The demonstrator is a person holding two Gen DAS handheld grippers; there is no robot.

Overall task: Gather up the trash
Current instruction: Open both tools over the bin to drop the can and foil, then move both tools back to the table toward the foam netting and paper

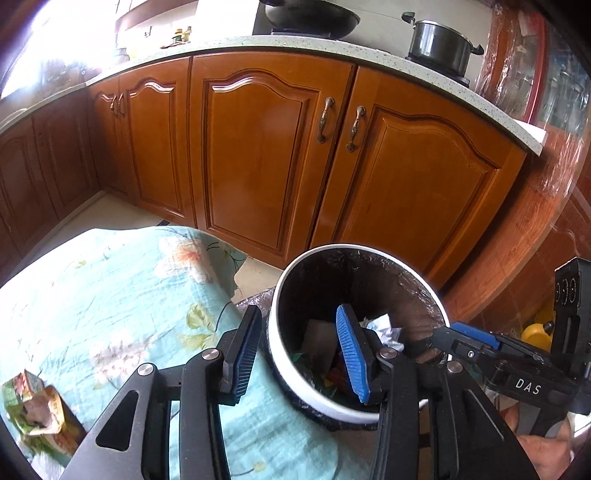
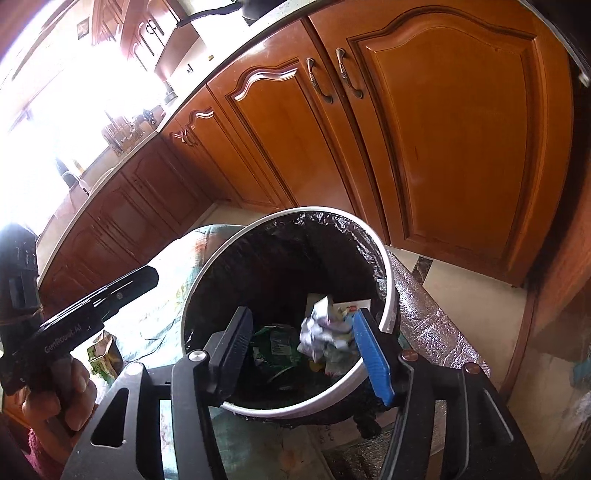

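Wooden cabinet doors with arched panels are seen along the back, fitted with metal handles. A speckled worktop runs above them. A dark wok and a lidded steel pot are set on the hob. Small bottles are stood near the bright window. Pale floor tiles are visible below the doors.

Right gripper poised over the trash bin, jaws apart, nothing between the pads. Crumpled white paper lies inside the bin among green wrappers. Left gripper to the bin's left, a hand gripping it. Wooden cabinets behind the bin.
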